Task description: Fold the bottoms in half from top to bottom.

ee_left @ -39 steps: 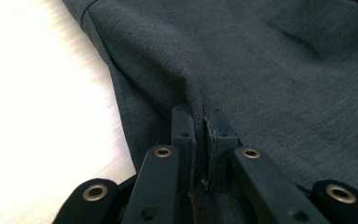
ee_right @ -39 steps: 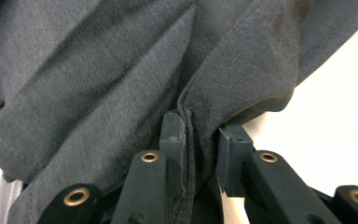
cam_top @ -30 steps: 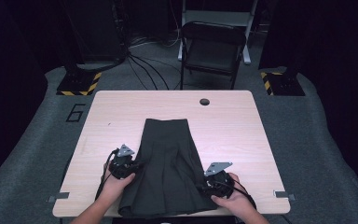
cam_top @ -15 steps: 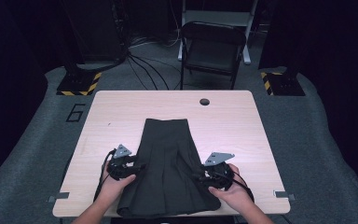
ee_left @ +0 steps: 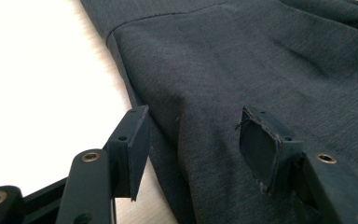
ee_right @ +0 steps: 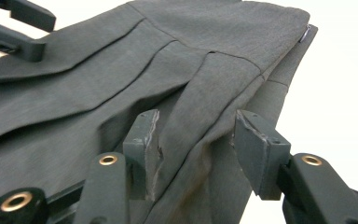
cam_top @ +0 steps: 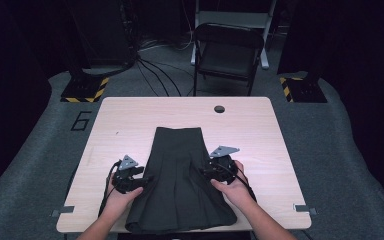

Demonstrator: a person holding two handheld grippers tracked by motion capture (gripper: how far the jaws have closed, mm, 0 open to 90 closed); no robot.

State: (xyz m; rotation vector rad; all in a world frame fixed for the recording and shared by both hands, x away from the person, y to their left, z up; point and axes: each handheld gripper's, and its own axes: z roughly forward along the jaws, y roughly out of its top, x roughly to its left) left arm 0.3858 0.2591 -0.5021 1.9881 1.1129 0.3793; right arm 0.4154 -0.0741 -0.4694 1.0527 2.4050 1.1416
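The dark skirt (cam_top: pixel 180 180) lies flat on the table (cam_top: pixel 260 130), long way from the far edge to the near edge, narrow waist far, wide hem near. The left gripper (ee_left: pixel 191 140) and right gripper (ee_right: pixel 193 149) sit at its 2 side edges, equally close. Both jaws have just opened; cloth lies between them, loose. The cloth is soft, pleated, matte.

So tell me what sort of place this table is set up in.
Probably a recording studio or lab, not a home: a bare wooden table stands on grey carpet with dark surroundings, stand bases with hazard stripes sit behind it, cables run over the floor, and a folding chair waits beyond.
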